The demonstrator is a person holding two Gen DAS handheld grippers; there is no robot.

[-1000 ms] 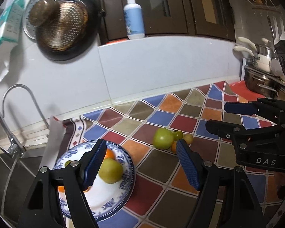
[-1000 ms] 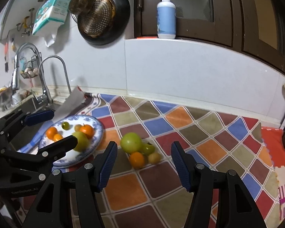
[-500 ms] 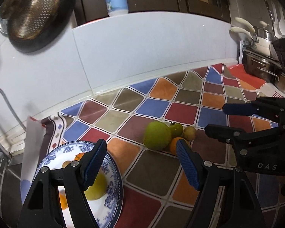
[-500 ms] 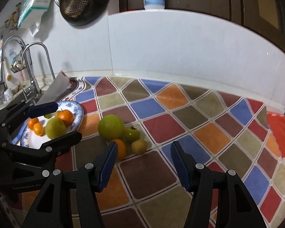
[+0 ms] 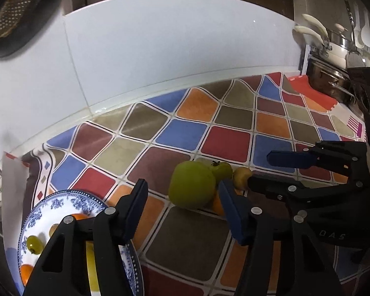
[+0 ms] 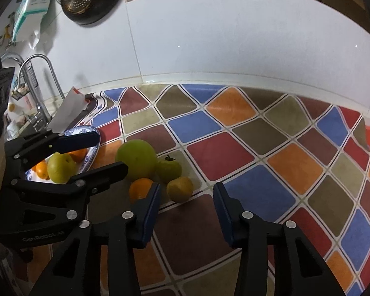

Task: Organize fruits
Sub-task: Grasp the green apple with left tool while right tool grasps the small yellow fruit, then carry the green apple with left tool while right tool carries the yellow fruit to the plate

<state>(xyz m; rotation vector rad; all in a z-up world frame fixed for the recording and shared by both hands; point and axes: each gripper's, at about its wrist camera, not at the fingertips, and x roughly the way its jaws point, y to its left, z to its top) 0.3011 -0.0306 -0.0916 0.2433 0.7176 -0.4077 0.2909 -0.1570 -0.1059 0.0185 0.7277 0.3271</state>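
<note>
Blue-and-white porcelain sits at the far left: the plate (image 6: 94,145) already carries a yellow-green apple (image 6: 61,167), small oranges (image 6: 42,170) and, as my left camera shows, a little green fruit (image 5: 34,244), so I judge it to be the collecting place. Just right of it, on the checked cloth (image 6: 259,148) over the worktop, the unsorted cluster lies huddled and touching: a large green apple (image 6: 137,159), an orange (image 6: 140,190) in front of it, a green tomato (image 6: 169,170) with its dark stem, and a small yellowish fruit (image 6: 180,188).

My left hand-held gripper (image 5: 182,209) points down at the big apple. Its jaws are closing, but the pads are not yet on it; the apple lies just beyond the tips, the right tip in front of the orange.

My right hand-held gripper (image 6: 187,208) is closing too, with the small yellowish fruit just ahead of the gap and the left tip against the orange in the picture; I cannot tell whether it touches. Nothing is gripped yet by either.
</note>
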